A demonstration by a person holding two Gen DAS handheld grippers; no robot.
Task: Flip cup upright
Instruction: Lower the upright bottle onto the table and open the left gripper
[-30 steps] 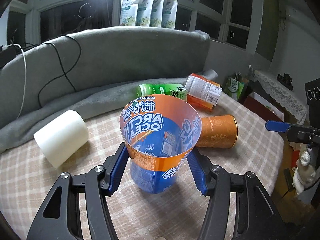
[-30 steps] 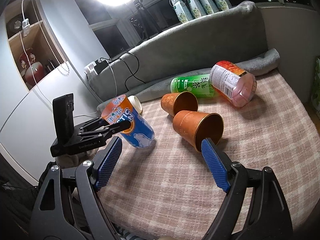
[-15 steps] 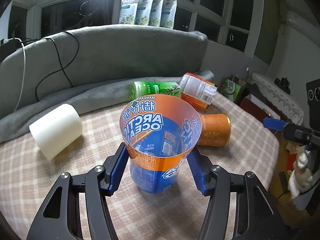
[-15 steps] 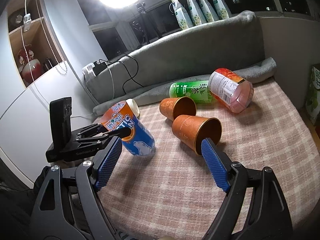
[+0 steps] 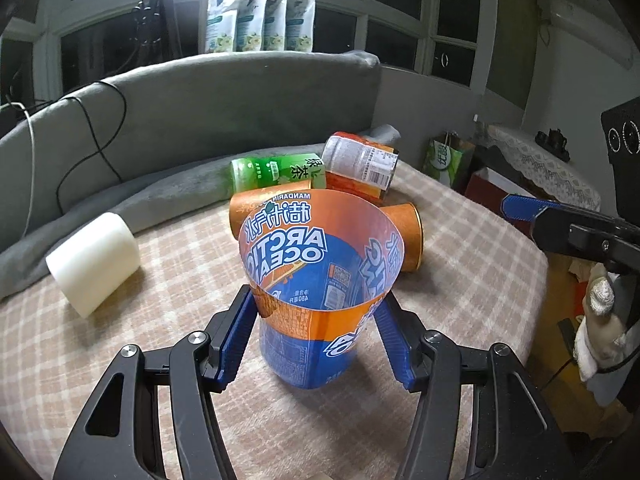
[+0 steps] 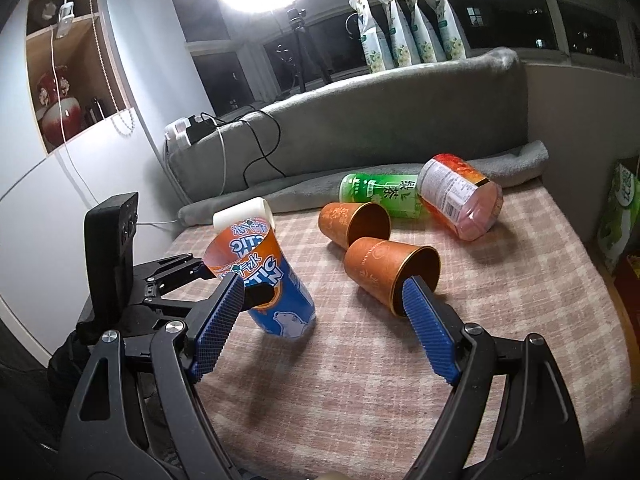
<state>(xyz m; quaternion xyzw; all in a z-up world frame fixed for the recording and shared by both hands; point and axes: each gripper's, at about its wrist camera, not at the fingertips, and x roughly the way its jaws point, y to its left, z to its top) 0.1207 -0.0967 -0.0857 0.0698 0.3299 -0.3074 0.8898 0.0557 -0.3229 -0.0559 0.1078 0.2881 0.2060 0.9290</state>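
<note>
The orange-and-blue printed plastic cup (image 5: 320, 292) stands mouth-up but tilted, its base at or just above the pink checked tablecloth (image 5: 460, 292); whether it touches cannot be told for sure. The left gripper (image 5: 316, 336) pinches it, one blue pad on each side of the cup's waist, below the flared rim. To finish well, I judge the base should be brought flat to the cloth and the lean taken out before the pads part, since a thin-walled cup let go at a slant may tip; the squeeze should be light so the wall does not buckle. The right gripper (image 6: 324, 328) hangs spread and empty, its right pad near the mouth of the nearer orange paper cup (image 6: 392, 276) lying on its side. Behind lie a second orange paper cup (image 6: 352, 224), a green tea bottle (image 6: 380, 194) and a white cylinder (image 5: 94, 258).
</note>
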